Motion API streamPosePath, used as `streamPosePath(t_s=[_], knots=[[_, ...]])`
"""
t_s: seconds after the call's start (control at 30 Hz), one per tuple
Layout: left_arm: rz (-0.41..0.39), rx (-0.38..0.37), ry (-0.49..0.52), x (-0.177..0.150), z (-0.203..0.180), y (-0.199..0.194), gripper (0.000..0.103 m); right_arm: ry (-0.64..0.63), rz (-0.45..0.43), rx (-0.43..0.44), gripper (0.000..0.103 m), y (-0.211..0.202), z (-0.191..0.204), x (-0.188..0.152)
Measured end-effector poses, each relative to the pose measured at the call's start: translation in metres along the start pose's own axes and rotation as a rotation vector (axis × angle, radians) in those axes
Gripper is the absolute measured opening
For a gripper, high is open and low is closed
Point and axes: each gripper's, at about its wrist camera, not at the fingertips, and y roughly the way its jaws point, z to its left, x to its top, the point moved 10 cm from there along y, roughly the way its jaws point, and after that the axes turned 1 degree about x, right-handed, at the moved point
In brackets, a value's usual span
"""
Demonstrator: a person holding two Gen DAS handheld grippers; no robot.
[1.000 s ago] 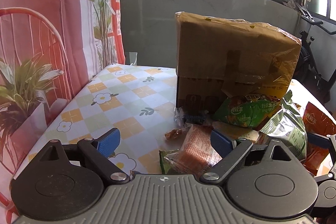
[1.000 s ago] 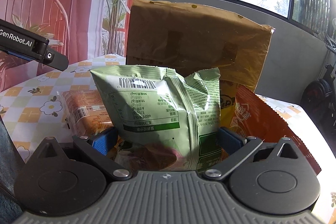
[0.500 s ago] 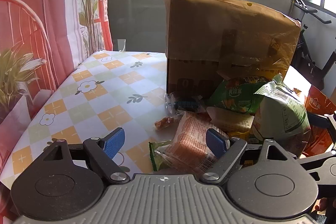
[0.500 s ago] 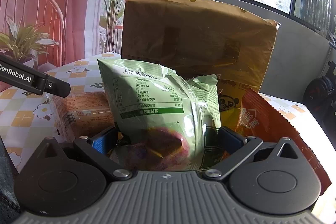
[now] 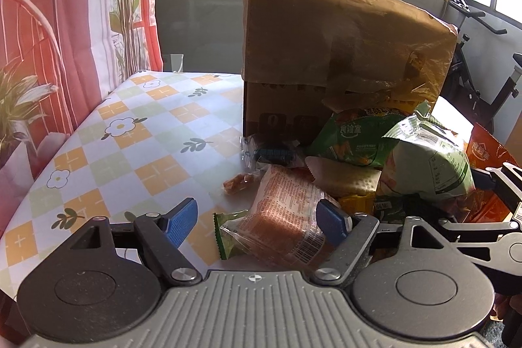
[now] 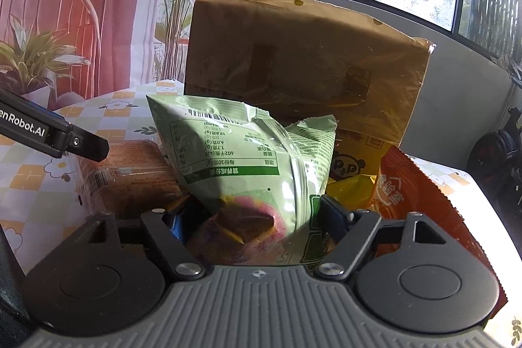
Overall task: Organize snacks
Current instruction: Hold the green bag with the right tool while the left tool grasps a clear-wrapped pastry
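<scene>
Gripping a pale green snack bag (image 6: 235, 158), the right gripper (image 6: 251, 217) has its blue-padded fingers pressed against the bag's lower sides, and the bag stands upright between them with its barcode at the top; in the left wrist view the same bag (image 5: 430, 165) sits at about 3 o'clock, held up above the pile. The left gripper (image 5: 257, 222) is spread wide with nothing between its fingers (image 5: 181, 220), hovering low over the checkered floral tablecloth (image 5: 137, 139). Just ahead of it, toward 1 o'clock, lies a clear-wrapped packet of orange-brown biscuits (image 5: 284, 217), its near corner reaching the inner side of the right-hand pad. Beyond that, a white wafer-like packet (image 5: 345, 180) and a darker green snack bag (image 5: 352, 141) lean against the base of a large cardboard box wrapped in brown plastic (image 5: 339, 54), which stands at 12 o'clock. A small orange candy (image 5: 238, 181) and a little clear wrapper with blue print (image 5: 270, 154) lie on the cloth at 11 o'clock of the biscuits. In the right wrist view an orange snack bag (image 6: 411, 194) lies at 3 o'clock, with a yellow panda-printed packet (image 6: 352, 172) behind it against the box.
</scene>
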Motion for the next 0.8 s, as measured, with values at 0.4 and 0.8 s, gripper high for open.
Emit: streamPosePath(t_s=[0.4,0.8], knots=[[-0.017,-0.021,-0.016,0.001,-0.002,-0.004,0.08,0.197,-0.03,0.062,0.071,-0.029,-0.025,0.016],[-0.019,-0.046,-0.029,0.0,-0.002,-0.007,0.067,0.21,-0.049,0.067,0.071,-0.034,-0.025,0.018]])
